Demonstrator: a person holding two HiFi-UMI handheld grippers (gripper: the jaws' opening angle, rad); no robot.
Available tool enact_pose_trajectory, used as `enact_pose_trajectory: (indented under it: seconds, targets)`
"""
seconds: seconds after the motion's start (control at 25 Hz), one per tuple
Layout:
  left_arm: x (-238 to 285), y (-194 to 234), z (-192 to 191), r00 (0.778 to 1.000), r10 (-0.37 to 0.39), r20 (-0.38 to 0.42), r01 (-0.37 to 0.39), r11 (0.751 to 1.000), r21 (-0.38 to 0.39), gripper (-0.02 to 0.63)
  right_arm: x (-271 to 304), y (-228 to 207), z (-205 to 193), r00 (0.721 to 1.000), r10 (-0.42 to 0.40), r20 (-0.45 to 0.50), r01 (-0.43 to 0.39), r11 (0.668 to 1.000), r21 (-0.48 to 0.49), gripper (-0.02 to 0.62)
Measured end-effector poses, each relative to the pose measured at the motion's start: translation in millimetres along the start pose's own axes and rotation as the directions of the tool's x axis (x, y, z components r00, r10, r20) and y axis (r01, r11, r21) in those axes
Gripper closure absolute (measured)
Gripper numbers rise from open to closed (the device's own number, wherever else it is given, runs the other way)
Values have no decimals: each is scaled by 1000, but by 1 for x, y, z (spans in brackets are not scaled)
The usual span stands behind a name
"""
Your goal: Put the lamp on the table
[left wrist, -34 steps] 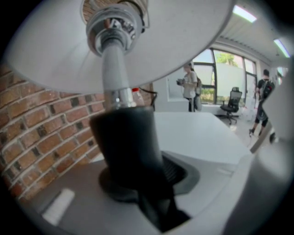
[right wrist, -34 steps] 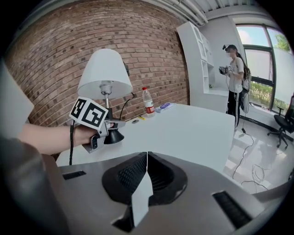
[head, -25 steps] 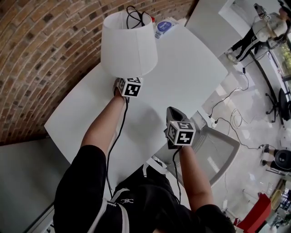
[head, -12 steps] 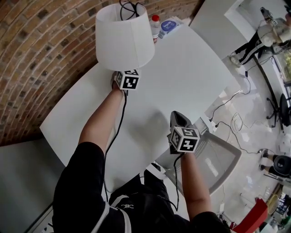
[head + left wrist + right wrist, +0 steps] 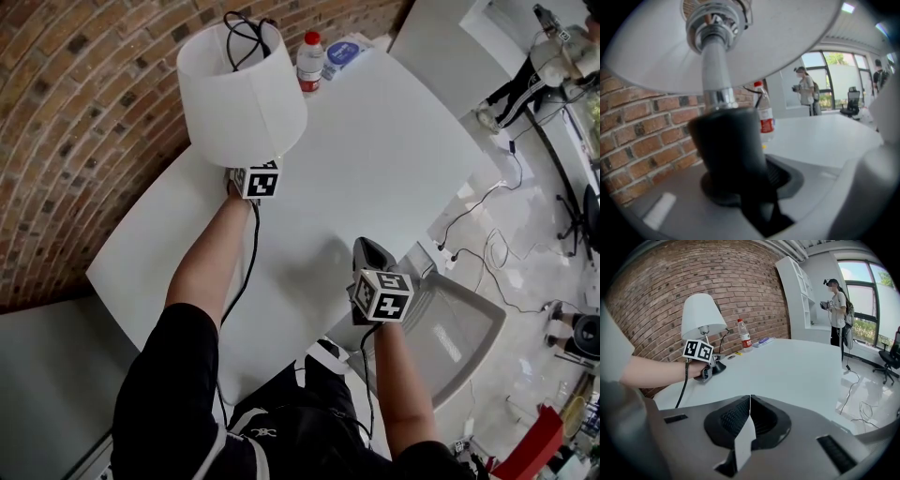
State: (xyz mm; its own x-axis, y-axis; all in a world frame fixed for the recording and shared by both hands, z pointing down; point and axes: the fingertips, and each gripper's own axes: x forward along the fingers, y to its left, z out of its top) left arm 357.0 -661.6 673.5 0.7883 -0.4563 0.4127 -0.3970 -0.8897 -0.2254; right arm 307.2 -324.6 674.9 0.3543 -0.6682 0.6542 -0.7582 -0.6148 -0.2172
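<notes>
The lamp (image 5: 242, 94) has a white shade, a chrome stem and a black lower neck (image 5: 726, 145). My left gripper (image 5: 246, 171) is shut on that black neck, just under the shade, over the far left part of the white table (image 5: 375, 159). In the right gripper view the lamp (image 5: 702, 315) stands upright with its dark base (image 5: 716, 366) down at the tabletop beside the left gripper (image 5: 705, 372); whether it rests there I cannot tell. My right gripper (image 5: 367, 251) hangs over the table's near edge, its jaws shut together with nothing between them (image 5: 749, 416).
A plastic bottle (image 5: 309, 61) with a red cap stands at the table's far end next to some papers (image 5: 342, 54). A brick wall (image 5: 84, 112) runs along the left. A grey chair (image 5: 450, 328) sits at the near right edge. A person (image 5: 534, 61) stands far right; cables lie on the floor.
The left gripper has carried the lamp to the left, toward the brick wall, uncovering the bottle behind it. The right gripper has barely shifted.
</notes>
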Motion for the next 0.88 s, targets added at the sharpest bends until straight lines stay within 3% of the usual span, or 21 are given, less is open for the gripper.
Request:
enact_pose_trajectory:
  seconds: [0.24, 0.56, 0.64, 0.76, 0.88]
  targets:
    - [-7, -3, 0, 996, 6, 89, -8, 1000, 24, 474, -5, -5, -1, 1000, -9, 19, 8, 1000, 12, 595]
    - [-12, -2, 5, 993, 5, 118, -5, 1000, 2, 454, -12, -9, -15, 1000, -12, 25, 10, 999, 45, 595]
    - [-14, 3, 2, 993, 10, 115, -5, 999, -46, 434, -13, -7, -17, 1000, -6, 25, 5, 999, 51, 595]
    - [-17, 5, -16, 997, -19, 76, 33, 981, -189, 321, -16, -4, -18, 1000, 3, 31, -4, 999, 54, 595]
    - [-23, 1, -34, 998, -59, 35, 66, 959, -277, 302, -22, -3, -15, 999, 11, 42, -13, 998, 55, 595]
